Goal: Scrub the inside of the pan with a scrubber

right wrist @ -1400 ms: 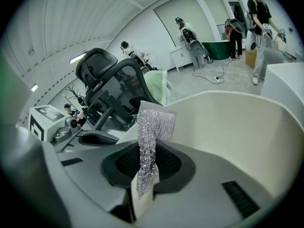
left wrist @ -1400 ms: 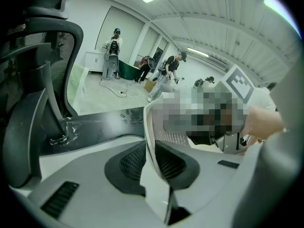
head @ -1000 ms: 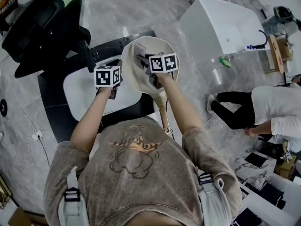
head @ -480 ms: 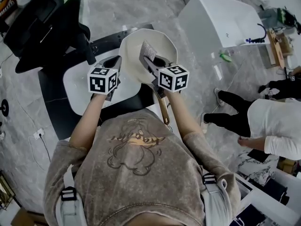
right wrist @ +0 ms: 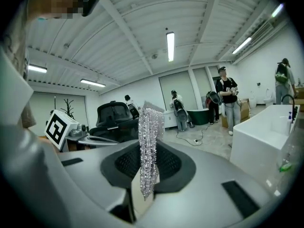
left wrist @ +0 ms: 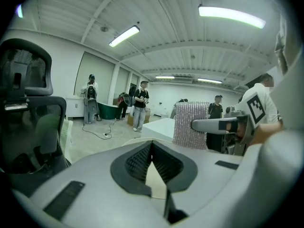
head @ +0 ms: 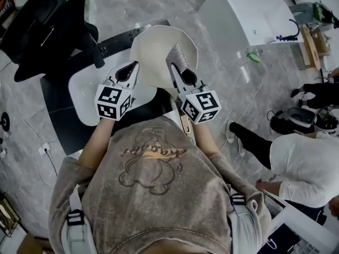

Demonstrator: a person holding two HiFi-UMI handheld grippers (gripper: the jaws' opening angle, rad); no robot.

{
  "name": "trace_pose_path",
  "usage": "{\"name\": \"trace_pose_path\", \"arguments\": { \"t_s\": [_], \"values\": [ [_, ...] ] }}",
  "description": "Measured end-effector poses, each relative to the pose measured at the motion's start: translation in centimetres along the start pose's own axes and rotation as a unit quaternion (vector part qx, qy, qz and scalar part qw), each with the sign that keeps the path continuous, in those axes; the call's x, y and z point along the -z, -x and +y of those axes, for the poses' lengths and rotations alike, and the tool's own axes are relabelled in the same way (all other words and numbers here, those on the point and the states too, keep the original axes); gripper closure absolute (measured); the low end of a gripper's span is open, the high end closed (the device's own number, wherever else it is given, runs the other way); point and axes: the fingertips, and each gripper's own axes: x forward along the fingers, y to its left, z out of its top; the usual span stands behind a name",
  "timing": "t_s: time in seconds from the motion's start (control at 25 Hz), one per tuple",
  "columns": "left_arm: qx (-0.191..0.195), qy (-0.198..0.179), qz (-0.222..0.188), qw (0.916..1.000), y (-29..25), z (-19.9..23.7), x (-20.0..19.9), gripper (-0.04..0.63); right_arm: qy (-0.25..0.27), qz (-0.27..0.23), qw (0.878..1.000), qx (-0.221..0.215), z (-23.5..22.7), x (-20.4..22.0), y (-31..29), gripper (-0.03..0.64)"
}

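Tilting up before me, the cream pan (head: pixel 153 49) has its left rim pinched in my left gripper (head: pixel 128 72), jaws closed with a cream sliver between them. My right gripper (head: pixel 181 72) is clamped on the silvery scrubber (head: pixel 178 56), upright over the pan's inside. Beneath sit a white basin (head: pixel 85 102) on a black table (head: pixel 53 107), a black chair (head: pixel 42 30) beside

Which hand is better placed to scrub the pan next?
Right: the right tongs are shut on the scrubber, held over the pan. The left tongs are shut, without a scrubber, beside its rim.
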Motion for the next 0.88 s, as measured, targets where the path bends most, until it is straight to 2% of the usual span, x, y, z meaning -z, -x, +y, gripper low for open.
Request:
{"name": "trace_pose_path", "arguments": {
  "t_s": [0.28, 0.88],
  "values": [
    [-0.015, 0.009, -0.044, 0.9989, 1.2, 0.5, -1.8, 0.578, 0.032, -0.034, 0.999, 0.005, 0.8, -1.4, 1.1, 0.543],
    [-0.026, 0.010, -0.048, 0.9985, 1.0, 0.9, -1.8, 0.578, 0.032, -0.028, 0.999, 0.014, 0.8, -0.3, 0.9, 0.543]
  ]
}}
